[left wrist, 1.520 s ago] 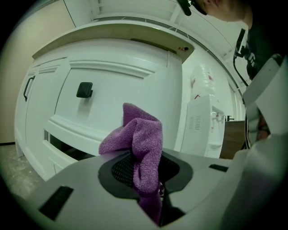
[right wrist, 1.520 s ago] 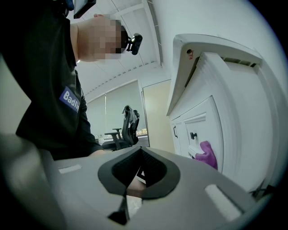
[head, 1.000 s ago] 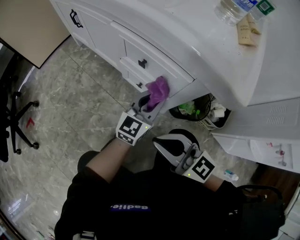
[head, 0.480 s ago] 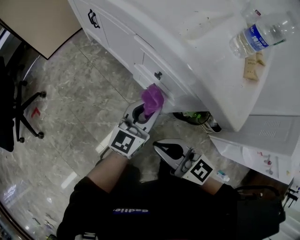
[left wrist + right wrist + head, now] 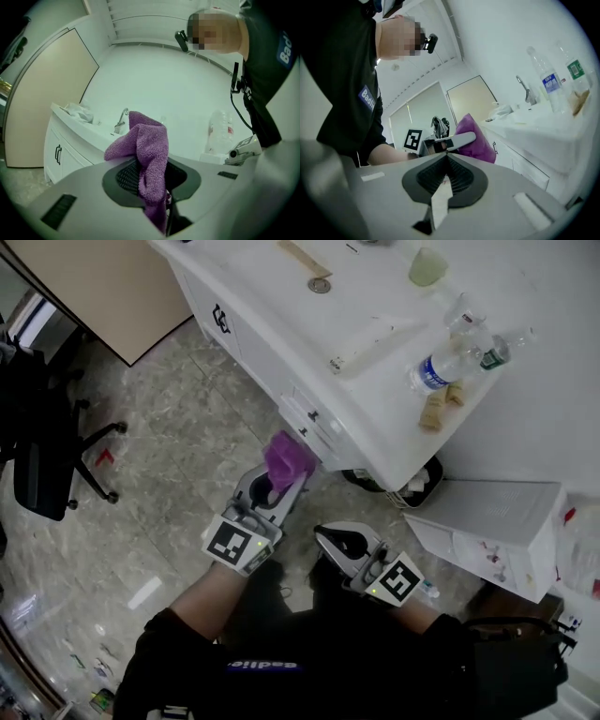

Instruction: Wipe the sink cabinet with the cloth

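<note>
Left gripper (image 5: 273, 486) is clamped on the purple cloth (image 5: 287, 457). Right gripper (image 5: 330, 538) has its jaws together on nothing and hangs low, well off the sink cabinet (image 5: 260, 345). The cloth sits just beside the cabinet's drawer fronts, and we can't confirm contact.

Risks:
- Most of the cloth bunches loose past the jaws, so we expect a hard drag over the drawer knob (image 5: 314, 415) could snag it and pull it out.
- The jaw tips could hit the cabinet face before the cloth does.
- A knock to the cabinet top could roll the water bottle (image 5: 448, 365) lying there.
</note>
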A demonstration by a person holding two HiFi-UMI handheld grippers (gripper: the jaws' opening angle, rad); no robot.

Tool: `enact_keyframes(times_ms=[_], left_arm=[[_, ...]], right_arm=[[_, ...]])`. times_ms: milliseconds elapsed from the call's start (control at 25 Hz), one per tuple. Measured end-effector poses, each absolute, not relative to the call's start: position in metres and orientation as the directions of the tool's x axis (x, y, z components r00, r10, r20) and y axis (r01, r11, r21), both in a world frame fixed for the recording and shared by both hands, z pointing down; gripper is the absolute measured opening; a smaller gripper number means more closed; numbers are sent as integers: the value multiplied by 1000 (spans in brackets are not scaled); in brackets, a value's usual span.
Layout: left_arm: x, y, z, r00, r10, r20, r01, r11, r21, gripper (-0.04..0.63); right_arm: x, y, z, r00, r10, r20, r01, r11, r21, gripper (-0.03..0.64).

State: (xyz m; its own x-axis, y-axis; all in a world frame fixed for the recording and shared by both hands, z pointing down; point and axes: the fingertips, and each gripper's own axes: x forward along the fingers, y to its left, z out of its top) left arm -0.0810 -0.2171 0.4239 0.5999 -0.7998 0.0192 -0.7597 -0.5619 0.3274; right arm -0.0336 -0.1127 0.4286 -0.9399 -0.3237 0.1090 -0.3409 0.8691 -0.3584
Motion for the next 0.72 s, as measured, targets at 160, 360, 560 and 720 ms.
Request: enact_keyframes(times_ms=[160,360,560,720], left_arm=[[-79,-200,353,589,-807,34,-772,-550,317,84],[-65,-161,258,596,-802,49,-772,-555,310,84],[-41,-120,184,569,-820,65,-790,-523,320,84],[-28,-97,134,534,-844,46,-807,-493,326,84]], right_arm=[[-28,-113,357,-944,-324,69,-326,873,-363,-5],[-15,-90,259,-957,-289,41,-285,897,-339,-5],[13,-58,186,-969,-243,28,-239,916,-323,-5],[31,-36,145,-977,-211,26,-209,929,-305,-5]])
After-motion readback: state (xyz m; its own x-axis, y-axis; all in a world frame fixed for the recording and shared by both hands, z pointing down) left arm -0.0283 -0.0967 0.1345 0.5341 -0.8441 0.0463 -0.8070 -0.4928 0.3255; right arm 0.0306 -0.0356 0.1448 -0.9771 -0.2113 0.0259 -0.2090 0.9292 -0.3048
